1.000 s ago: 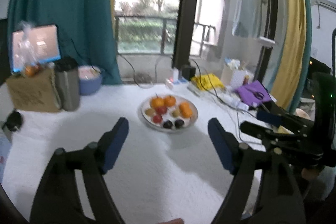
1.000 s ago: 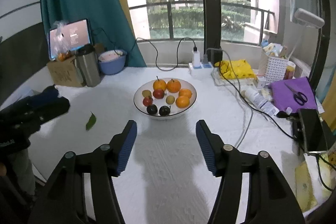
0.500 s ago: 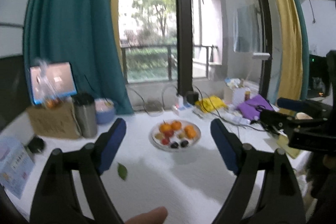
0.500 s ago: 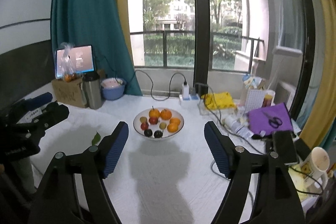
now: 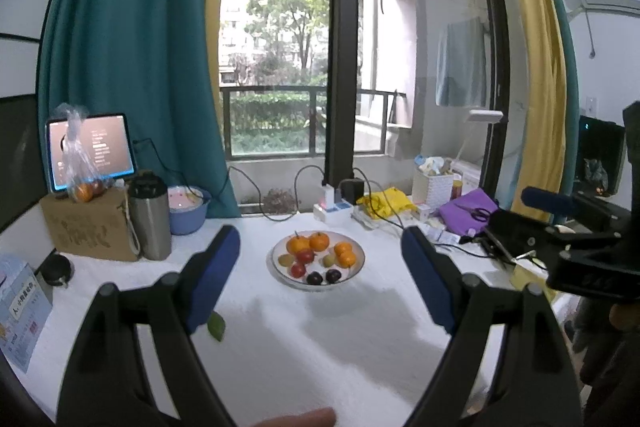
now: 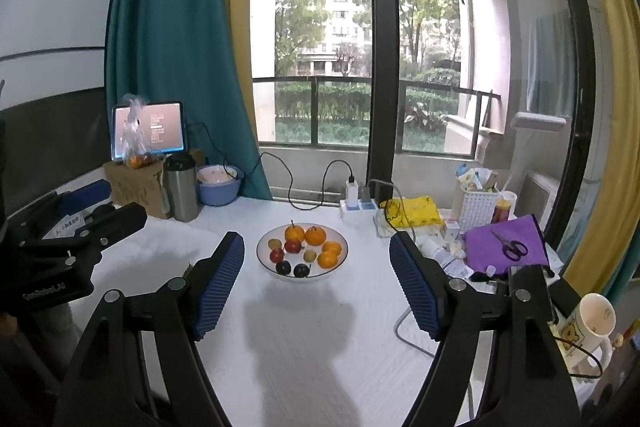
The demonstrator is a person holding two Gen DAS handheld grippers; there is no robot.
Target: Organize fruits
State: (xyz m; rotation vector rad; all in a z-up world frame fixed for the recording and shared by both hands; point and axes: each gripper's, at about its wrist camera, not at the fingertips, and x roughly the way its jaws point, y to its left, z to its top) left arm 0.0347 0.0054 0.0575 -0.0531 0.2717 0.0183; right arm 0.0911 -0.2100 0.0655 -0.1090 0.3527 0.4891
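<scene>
White round ceramic bowl (image 5: 357,259) holds oranges, red apples, kiwis, dark plums, frame centre, on white cloth-covered table (image 5: 320,347). Left gripper (image 5: 320,279) and right gripper (image 6: 316,281) both spread wide, empty, short of bowl, framing it. Fruit looks already sorted.

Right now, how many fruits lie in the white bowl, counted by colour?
In the white bowl:
Orange fruits: 4
Red fruits: 2
Dark purple fruits: 2
Yellow-green fruits: 2
Total: 10
</scene>
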